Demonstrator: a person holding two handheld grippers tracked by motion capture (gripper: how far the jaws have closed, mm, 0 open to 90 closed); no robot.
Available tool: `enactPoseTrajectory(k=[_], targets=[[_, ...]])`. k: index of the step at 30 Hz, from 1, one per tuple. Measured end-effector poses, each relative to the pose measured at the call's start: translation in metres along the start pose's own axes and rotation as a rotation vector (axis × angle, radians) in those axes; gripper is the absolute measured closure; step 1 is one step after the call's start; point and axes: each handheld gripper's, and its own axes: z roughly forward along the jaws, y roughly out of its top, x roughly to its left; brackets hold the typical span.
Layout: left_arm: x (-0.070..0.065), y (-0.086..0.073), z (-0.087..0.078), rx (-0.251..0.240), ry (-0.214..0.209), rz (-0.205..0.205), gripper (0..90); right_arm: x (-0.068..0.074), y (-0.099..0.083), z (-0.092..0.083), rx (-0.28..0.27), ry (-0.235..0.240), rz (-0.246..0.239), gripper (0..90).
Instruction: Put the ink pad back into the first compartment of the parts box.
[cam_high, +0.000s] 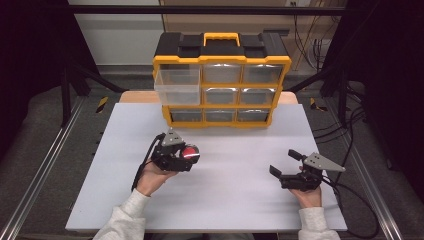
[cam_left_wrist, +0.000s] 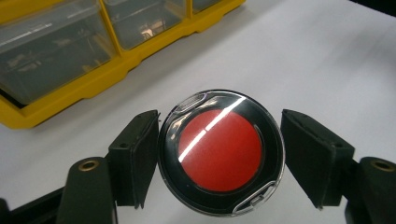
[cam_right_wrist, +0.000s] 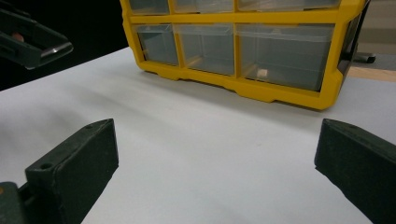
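A round disc (cam_left_wrist: 219, 151) with a red centre, a black ring and a clear shell sits between the jaws of my left gripper (cam_high: 191, 157), which is shut on it. That gripper holds the disc (cam_high: 189, 151) a little above the white table, in front of the organizer's left side. At the right of the table my right gripper (cam_high: 285, 162) stands open, nothing between its jaws, pointing toward the organizer. From the right gripper view (cam_right_wrist: 215, 158) the left gripper (cam_right_wrist: 32, 39) shows at the upper left.
A yellow and black drawer organizer (cam_high: 221, 52) stands at the back of the white table (cam_high: 225, 200). Its top-left clear drawer (cam_high: 177, 86) is pulled out. A small pale piece (cam_right_wrist: 262, 73) lies in a bottom drawer. Dark rails flank the table.
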Motion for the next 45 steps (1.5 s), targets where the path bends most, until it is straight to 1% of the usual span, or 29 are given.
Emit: enactPoseTrajectory(k=[4,8,12,14,28,33,35,45], targets=[[0.001,0.003,-0.009,-0.023,0.004,-0.007,29.5,0.000,0.000,0.000,-0.004,-0.002,0.000,0.2],[0.003,0.006,-0.017,-0.034,0.012,-0.007,29.4,0.000,0.000,0.000,0.001,-0.001,0.007,0.2],[0.005,0.009,-0.022,-0.048,0.017,-0.009,29.4,0.000,0.000,0.000,0.003,-0.002,0.006,0.2],[0.006,0.011,-0.025,-0.053,0.020,-0.008,29.5,-0.001,0.000,0.001,0.004,-0.003,-0.004,0.2],[0.016,0.020,-0.050,-0.098,0.039,-0.020,29.5,0.000,0.000,0.001,0.007,-0.006,-0.006,0.2],[0.018,0.023,-0.055,-0.116,0.038,-0.025,29.5,0.000,0.000,0.001,0.008,-0.006,-0.006,0.2],[0.019,0.026,-0.058,-0.131,0.038,-0.028,29.5,0.000,0.000,0.001,0.008,-0.008,-0.003,0.2],[0.022,0.041,-0.071,-0.161,0.051,-0.017,29.5,0.000,0.000,0.001,0.008,-0.009,-0.008,0.2]])
